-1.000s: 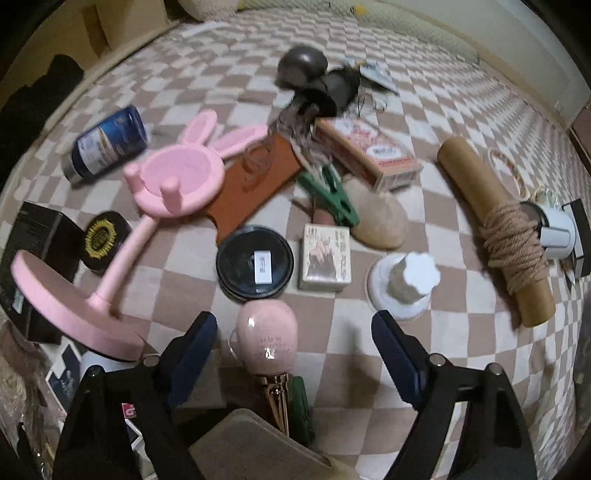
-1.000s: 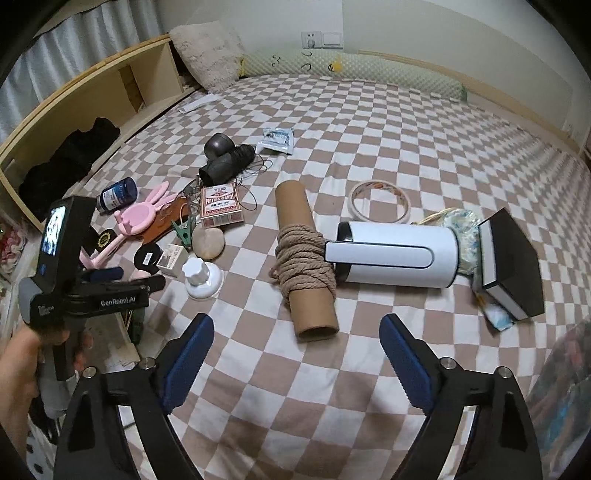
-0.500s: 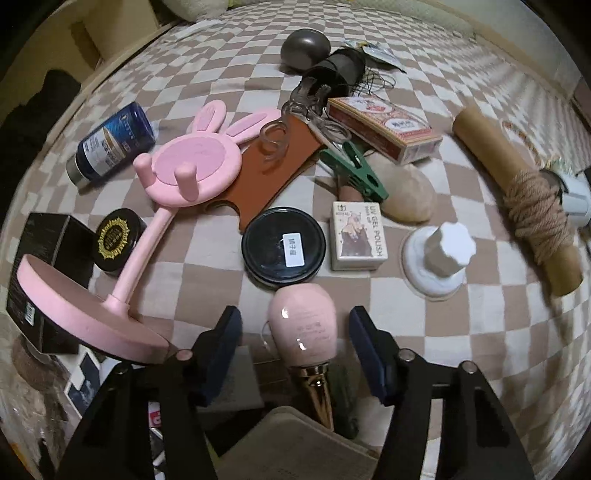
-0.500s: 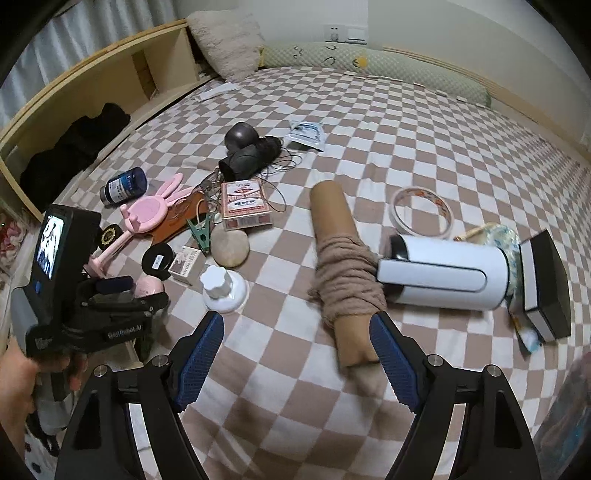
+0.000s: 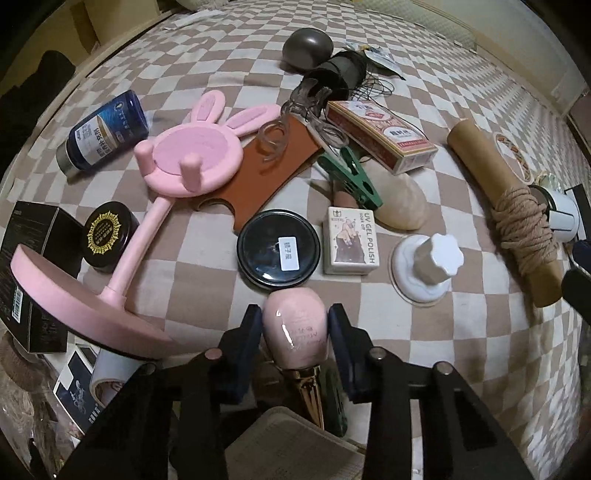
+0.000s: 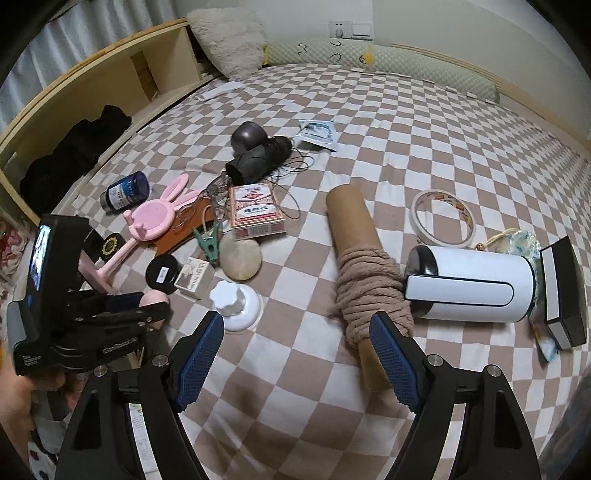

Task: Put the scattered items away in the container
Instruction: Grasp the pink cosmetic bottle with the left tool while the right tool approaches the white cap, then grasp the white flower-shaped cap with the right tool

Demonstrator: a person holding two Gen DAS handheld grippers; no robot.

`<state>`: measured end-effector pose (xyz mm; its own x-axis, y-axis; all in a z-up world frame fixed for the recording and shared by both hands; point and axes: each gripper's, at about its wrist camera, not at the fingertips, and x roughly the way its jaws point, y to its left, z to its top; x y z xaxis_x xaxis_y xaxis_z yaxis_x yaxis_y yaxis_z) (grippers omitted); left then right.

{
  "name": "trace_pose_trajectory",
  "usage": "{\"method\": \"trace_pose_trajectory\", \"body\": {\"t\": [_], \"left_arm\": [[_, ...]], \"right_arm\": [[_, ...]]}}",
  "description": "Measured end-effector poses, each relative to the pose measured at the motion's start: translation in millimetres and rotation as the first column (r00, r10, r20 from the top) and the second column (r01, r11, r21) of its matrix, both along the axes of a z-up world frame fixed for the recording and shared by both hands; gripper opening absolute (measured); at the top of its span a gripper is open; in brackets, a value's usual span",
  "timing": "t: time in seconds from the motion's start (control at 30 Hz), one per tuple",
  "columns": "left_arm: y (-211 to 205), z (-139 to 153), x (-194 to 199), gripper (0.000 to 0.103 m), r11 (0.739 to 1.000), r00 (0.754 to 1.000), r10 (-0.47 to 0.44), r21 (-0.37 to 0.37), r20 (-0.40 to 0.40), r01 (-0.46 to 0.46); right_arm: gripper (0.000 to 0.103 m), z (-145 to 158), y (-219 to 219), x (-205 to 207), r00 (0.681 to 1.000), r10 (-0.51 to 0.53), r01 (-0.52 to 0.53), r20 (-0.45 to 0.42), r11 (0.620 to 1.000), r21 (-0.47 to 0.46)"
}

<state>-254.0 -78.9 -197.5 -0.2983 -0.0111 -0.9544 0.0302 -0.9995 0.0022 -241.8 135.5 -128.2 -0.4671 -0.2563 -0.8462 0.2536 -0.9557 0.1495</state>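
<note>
Clamping my left gripper (image 5: 294, 334) on the pink bottle (image 5: 295, 328), pads touching both its sides, near the bed's edge. My right gripper (image 6: 297, 350) hangs wide open, holding nothing, beside the rope-wrapped tube (image 6: 364, 273). Barely started: nearly everything lies scattered; container not clearly visible.

A checkered bedspread (image 6: 369, 155) covers the bed. At its head lie a fluffy pillow (image 6: 231, 42) and a long green bolster (image 6: 369, 55). A wall socket (image 6: 351, 29) sits above the bolster. Along the side runs a wooden shelf (image 6: 110, 77) holding dark clothes (image 6: 74, 155).
</note>
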Motion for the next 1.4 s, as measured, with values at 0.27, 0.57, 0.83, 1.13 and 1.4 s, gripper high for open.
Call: {"method": "trace_pose_trajectory", "body": {"t": [0.27,0.57,0.83,1.13,1.4], "left_arm": [[30.0,-10.8,-1.0,0.037,0.991,0.996,-0.076,-0.108,0.049,0.081],[4.3,-2.5,0.6,0.037,1.000,1.000,0.007,-0.025,0.016,-0.007],[-15.7,9.9,0.8,0.037,0.997,0.998,0.064,0.034,-0.016,-0.064],[-19.0,8.3,7.2,0.037,0.994,0.997,0.079,0.076,-0.016,-0.078],[-16.5,3.8,0.2,0.037,0.995,0.997,0.070,0.077,-0.013,-0.069]], "right_arm": [[0.082,-11.2,-0.5,-3.9,0.999,-0.006,0.006,0.033,1.000,-0.012],[0.069,-24.7,-32.2,-4.5,0.997,0.075,-0.075,0.010,0.997,0.019],[0.055,-47.9,-63.8,-4.6,0.987,0.163,-0.161,-0.017,0.984,0.079],[0.055,-68.1,-87.0,-9.8,0.976,0.210,-0.199,-0.064,0.969,0.147],[0.043,-72.4,-90.0,-11.6,0.965,0.234,-0.219,-0.120,0.967,0.127]]}}
